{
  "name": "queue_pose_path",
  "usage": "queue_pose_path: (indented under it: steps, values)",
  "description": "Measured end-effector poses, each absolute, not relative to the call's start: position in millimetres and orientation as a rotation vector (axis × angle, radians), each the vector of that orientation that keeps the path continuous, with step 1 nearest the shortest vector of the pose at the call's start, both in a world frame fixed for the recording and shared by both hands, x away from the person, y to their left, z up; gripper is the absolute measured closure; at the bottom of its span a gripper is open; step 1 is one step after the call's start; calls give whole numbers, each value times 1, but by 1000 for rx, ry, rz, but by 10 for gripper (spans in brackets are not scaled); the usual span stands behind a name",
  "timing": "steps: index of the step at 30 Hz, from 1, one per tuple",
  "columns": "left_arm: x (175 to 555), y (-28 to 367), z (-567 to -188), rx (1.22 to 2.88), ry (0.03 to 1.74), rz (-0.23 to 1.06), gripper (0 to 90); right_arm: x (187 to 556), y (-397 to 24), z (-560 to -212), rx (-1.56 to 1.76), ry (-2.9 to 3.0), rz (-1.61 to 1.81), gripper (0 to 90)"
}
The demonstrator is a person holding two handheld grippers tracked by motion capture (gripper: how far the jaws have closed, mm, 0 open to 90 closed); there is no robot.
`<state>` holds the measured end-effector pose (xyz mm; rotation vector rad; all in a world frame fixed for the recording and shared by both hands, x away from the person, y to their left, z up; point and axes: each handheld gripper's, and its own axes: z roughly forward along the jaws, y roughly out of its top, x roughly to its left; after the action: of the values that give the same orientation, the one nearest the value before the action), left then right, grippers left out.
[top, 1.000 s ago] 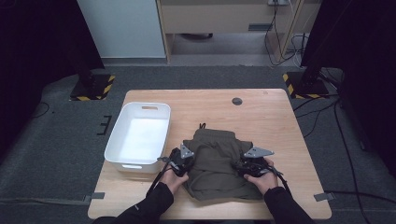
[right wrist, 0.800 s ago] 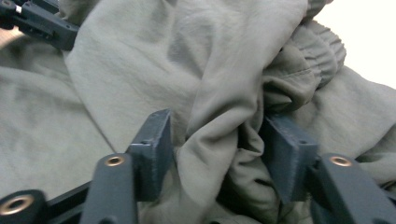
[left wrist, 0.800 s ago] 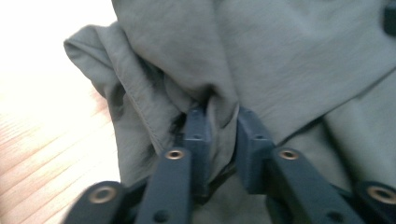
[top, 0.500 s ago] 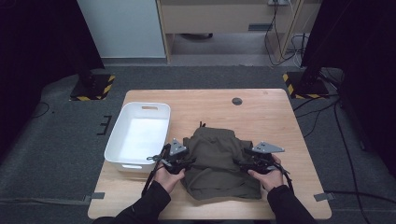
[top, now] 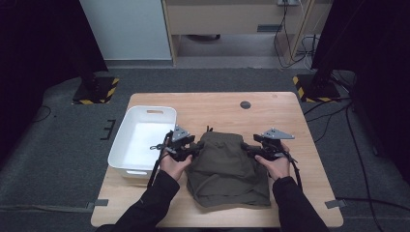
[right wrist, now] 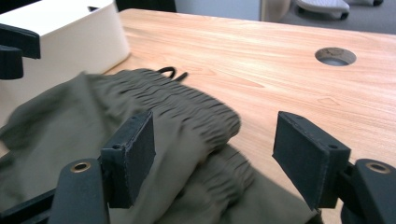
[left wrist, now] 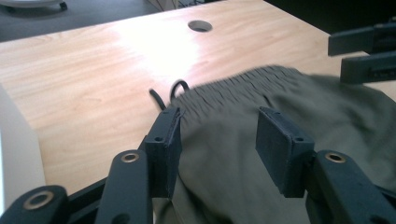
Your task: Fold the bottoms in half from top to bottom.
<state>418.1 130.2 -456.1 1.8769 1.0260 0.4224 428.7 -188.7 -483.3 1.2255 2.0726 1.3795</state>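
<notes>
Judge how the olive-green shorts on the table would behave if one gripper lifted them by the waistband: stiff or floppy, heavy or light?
The shorts would probably droop: the cloth lies in soft folds and wrinkles. They look light, being thin fabric lying nearly flat on the table. The gathered waistband is thicker and likely gives the surest hold, while the drawstring may dangle.

One pair of olive shorts (top: pixel 226 166) lies in the lower middle of the high view, and one white bin (top: pixel 140 140) sits to its left. Two grippers flank the shorts, the left gripper (top: pixel 193 151) at centre left and the right gripper (top: pixel 249 149) at centre right, on one wooden table (top: pixel 217 104) with one round hole (top: pixel 245 105) above centre. Two yellow-and-black striped bases (top: pixel 95 91) stand on the floor, one at upper left and one at upper right.
</notes>
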Motion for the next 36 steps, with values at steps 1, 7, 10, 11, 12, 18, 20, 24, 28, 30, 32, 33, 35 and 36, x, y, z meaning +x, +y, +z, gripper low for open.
queue_pose_path:
  steps: [1, 7, 10, 11, 12, 18, 20, 24, 28, 30, 32, 33, 35, 36]
  values:
    - [422, 128, -458, 1878, 1035, 418, 488, 432, -188, -484, 1230, 2079, 1373, 300]
    - [437, 117, -475, 1903, 1088, 368, 481, 443, -183, -497, 1270, 2135, 1327, 313]
    - [440, 117, -482, 1930, 1109, 369, 508, 443, -182, -503, 1287, 2178, 1295, 324]
    - [441, 117, -484, 1937, 1117, 364, 521, 444, -181, -505, 1278, 2196, 1286, 331]
    - [442, 117, -486, 1950, 1122, 363, 530, 444, -180, -506, 1280, 2204, 1281, 339]
    - [442, 113, -492, 1997, 1115, 381, 611, 446, -176, -516, 1288, 2252, 1258, 445]
    - [442, 112, -494, 2004, 1119, 381, 642, 447, -174, -519, 1287, 2251, 1257, 496]
    - [442, 111, -495, 2009, 1124, 393, 714, 447, -172, -519, 1251, 2237, 1282, 677]
    - [441, 111, -493, 2010, 1120, 390, 787, 447, -171, -519, 1244, 2227, 1284, 786]
    - [440, 112, -491, 2000, 1121, 372, 834, 447, -171, -518, 1233, 2221, 1296, 820]
    - [438, 113, -488, 2003, 1112, 370, 863, 445, -172, -516, 1215, 2206, 1305, 842]
    - [437, 114, -486, 2005, 1102, 376, 873, 445, -172, -514, 1209, 2201, 1312, 850]
    - [433, 114, -482, 2006, 1085, 369, 883, 444, -174, -511, 1197, 2190, 1333, 858]
    - [430, 114, -480, 2006, 1071, 375, 884, 443, -175, -510, 1190, 2188, 1341, 861]
